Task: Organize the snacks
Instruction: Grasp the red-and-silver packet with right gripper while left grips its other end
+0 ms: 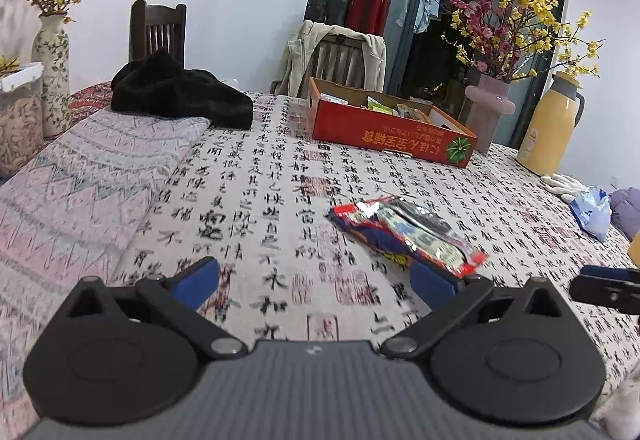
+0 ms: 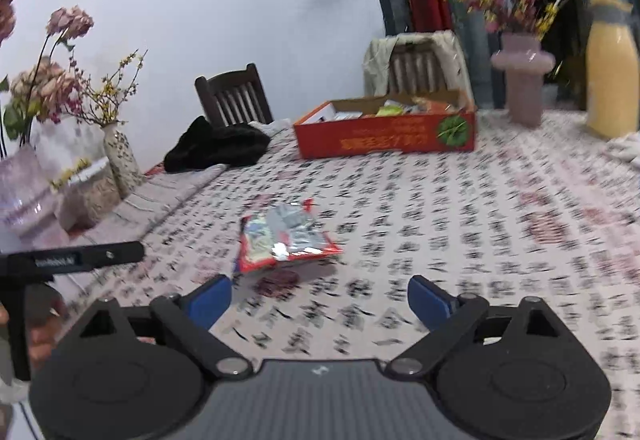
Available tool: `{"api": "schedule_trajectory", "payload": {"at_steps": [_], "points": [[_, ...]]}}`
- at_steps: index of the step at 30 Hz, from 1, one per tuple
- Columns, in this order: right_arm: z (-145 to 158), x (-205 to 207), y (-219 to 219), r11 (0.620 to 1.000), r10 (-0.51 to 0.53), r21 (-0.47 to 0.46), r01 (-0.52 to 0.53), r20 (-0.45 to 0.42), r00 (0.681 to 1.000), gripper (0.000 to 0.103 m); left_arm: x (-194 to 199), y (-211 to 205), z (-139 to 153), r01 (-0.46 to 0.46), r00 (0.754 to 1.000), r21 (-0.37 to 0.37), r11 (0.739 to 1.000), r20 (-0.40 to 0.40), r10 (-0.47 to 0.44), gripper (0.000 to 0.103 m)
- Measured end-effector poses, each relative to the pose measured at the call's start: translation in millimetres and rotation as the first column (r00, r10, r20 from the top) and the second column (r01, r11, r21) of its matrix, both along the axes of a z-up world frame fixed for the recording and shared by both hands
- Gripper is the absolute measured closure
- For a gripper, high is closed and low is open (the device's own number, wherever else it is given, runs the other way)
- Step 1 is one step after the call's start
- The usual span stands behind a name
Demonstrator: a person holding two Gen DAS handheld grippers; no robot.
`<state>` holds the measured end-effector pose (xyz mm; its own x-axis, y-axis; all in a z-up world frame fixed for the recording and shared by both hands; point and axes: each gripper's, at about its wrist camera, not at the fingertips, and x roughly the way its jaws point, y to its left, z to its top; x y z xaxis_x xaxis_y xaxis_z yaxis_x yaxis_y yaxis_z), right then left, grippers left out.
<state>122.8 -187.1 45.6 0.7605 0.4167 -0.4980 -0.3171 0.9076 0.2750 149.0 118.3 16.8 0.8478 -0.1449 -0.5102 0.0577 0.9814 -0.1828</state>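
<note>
Nearest: left gripper (image 1: 314,282), blue-padded fingers (image 1: 198,280) spread wide, nothing between them, hovering low over the tabletop (image 1: 280,199) draped in a pale cloth printed with black calligraphy and red seals. Right gripper (image 2: 320,300) likewise standing spread, pinching nothing, angled down at the same cloth.

Just beyond both sets of fingers: lying flat on the cloth, a shiny red, blue and silver foil snack packet (image 1: 404,230), elongated, crinkled, one sealed end reaching toward the left gripper's right-hand finger; whether touching it, not determinable. In the right wrist view, sitting ahead and a little left of centre, apart from the fingers.

Handling, as judged: appearing light and thin, soft film rather than stiff, glossy surface likely slippery, contents possibly crushable. Lying flat, so offering little height for a side pinch. Advising a hold on a crimped end seal or across the narrow width near one end, sliding one finger under the lifted edge, closing gently to avoid bursting or crumpling. Expecting sagging when lifted from one end.

Farther back: standing well apart from the packet, an open shallow red-orange cardboard box (image 1: 384,131) with a green emblem, already holding assorted small packets; looking like the probable destination.

Left of the box: lying heaped, a black fuzzy garment (image 1: 180,91). Right, beyond the box: a pink vase of yellow and pink blossoms (image 1: 490,107) and a yellow thermos jug (image 1: 550,127).
</note>
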Motion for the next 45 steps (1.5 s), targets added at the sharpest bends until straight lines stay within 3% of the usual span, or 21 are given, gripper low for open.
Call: {"api": "schedule_trajectory", "payload": {"at_steps": [5,12,14,15,16,19,25,30,33,38,42,45], "points": [[-14.2,39.0,27.8,0.998,0.023,0.053,-0.02,-0.061,0.998,0.018,26.3,2.5,-3.7,0.003,1.0,0.023,1.0,-0.02,-0.002,0.0],[-41.3,86.0,50.3,0.98,0.083,0.191,-0.055,-0.144,0.986,0.037,53.6,-3.1,-8.1,0.024,0.999,0.044,0.999,-0.039,-0.022,0.0],[-45.2,94.6,50.0,0.973,0.081,0.227,-0.044,-0.154,0.985,0.054,58.5,-5.2,-10.3,0.032,0.998,0.048,0.998,-0.048,-0.029,0.0],[-47.4,99.8,49.1,0.972,0.08,0.23,-0.04,-0.166,0.983,0.074,61.7,-6.2,-11.2,0.032,0.998,0.048,0.998,-0.054,-0.03,0.0],[-49.3,104.9,47.9,0.975,0.076,0.22,-0.033,-0.187,0.979,0.082,64.5,-7.2,-12.2,0.033,0.998,0.047,0.998,-0.059,-0.03,0.0],[-49.6,115.3,32.7,0.981,0.058,0.193,-0.018,-0.203,0.977,0.091,72.3,-11.8,-13.5,0.038,0.997,0.044,0.998,-0.065,-0.035,0.0],[-42.7,130.6,-7.9,0.998,-0.005,0.054,0.016,-0.187,0.982,0.087,96.5,-33.2,-19.6,0.075,0.993,-0.012,0.997,-0.086,-0.076,0.001],[-32.9,133.9,-20.5,1.0,0.013,0.016,-0.011,-0.141,0.99,0.077,123.7,-55.6,-25.1,0.117,0.984,-0.084,0.99,-0.125,-0.127,0.019],[-31.0,140.1,-32.1,0.998,0.0,0.06,0.008,-0.142,0.99,0.06,141.2,-63.6,-24.8,0.122,0.981,-0.113,0.986,-0.134,-0.137,0.023],[-30.7,148.1,-45.9,0.989,-0.004,0.148,0.025,-0.141,0.99,0.052,168.2,-74.9,-26.4,0.118,0.979,-0.144,0.983,-0.15,-0.14,0.028],[-38.7,165.2,-42.1,0.987,-0.018,0.154,0.044,-0.167,0.986,0.055,178.4,-89.4,-33.4,0.145,0.972,-0.139,0.98,-0.164,-0.167,0.03],[-49.9,177.7,-43.5,0.979,-0.034,0.19,0.075,-0.211,0.977,0.07,177.9,-96.2,-37.5,0.169,0.97,-0.137,0.976,-0.155,-0.19,0.03]]}}
